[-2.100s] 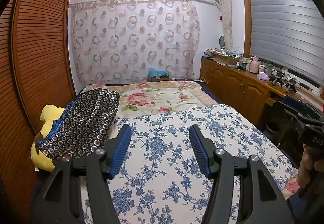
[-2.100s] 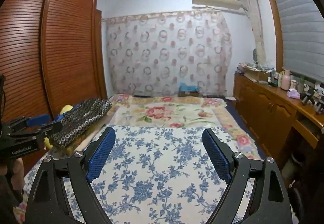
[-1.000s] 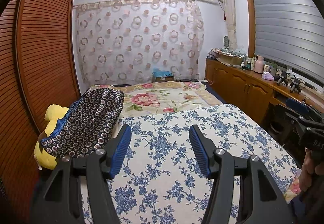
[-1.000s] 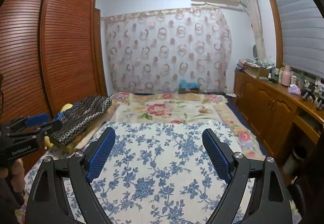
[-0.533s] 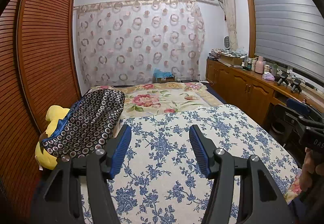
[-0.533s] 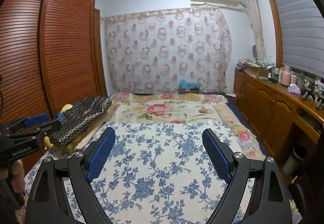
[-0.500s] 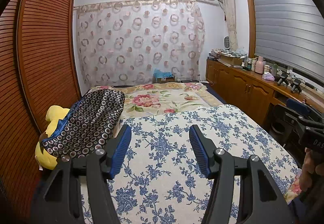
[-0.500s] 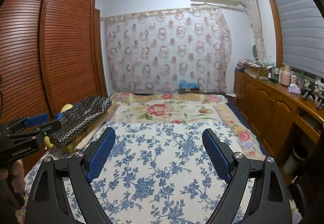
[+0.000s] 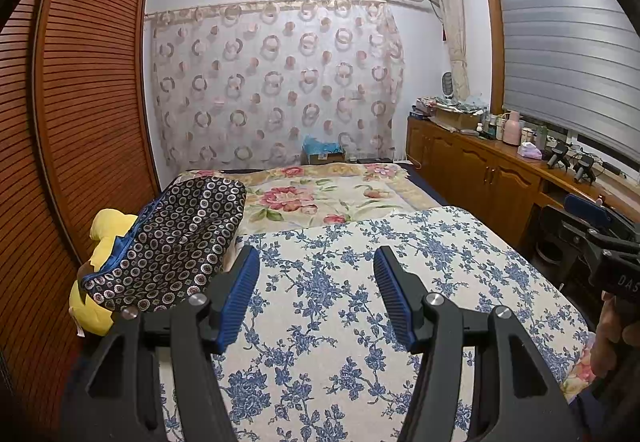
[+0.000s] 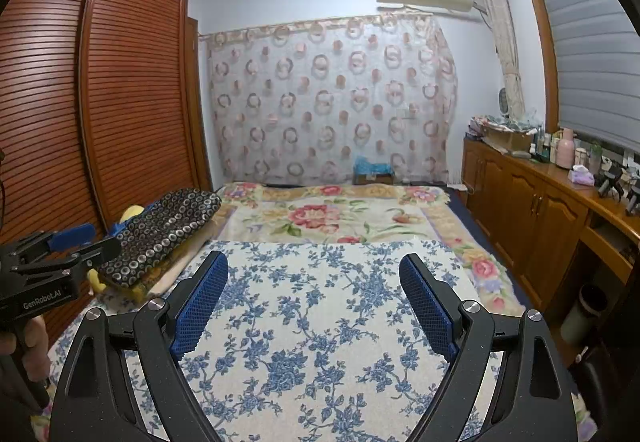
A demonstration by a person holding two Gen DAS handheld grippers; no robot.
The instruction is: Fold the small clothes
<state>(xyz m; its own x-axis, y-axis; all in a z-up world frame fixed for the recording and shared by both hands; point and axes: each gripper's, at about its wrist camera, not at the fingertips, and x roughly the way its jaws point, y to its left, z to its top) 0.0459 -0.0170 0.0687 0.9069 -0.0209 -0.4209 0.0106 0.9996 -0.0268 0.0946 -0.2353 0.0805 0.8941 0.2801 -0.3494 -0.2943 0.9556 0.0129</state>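
Both claws, left [image 9: 316,294] and right [image 10: 314,302], apart and empty over bed [image 9: 460,242]; no garment visible, risk of gripping cover [image 10: 320,322] instead.

Bedspread [image 9: 352,322] lies on the bed; cushion [image 9: 176,242] at its left (cabinets [image 9: 480,174] right).

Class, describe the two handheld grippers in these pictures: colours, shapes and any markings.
Both the left gripper and the right gripper have black, angular frames with cut-outs and silver bolts. Their fingers carry blue ribbed pads. White lettering on the left gripper's body reads "GenRobot.AI".
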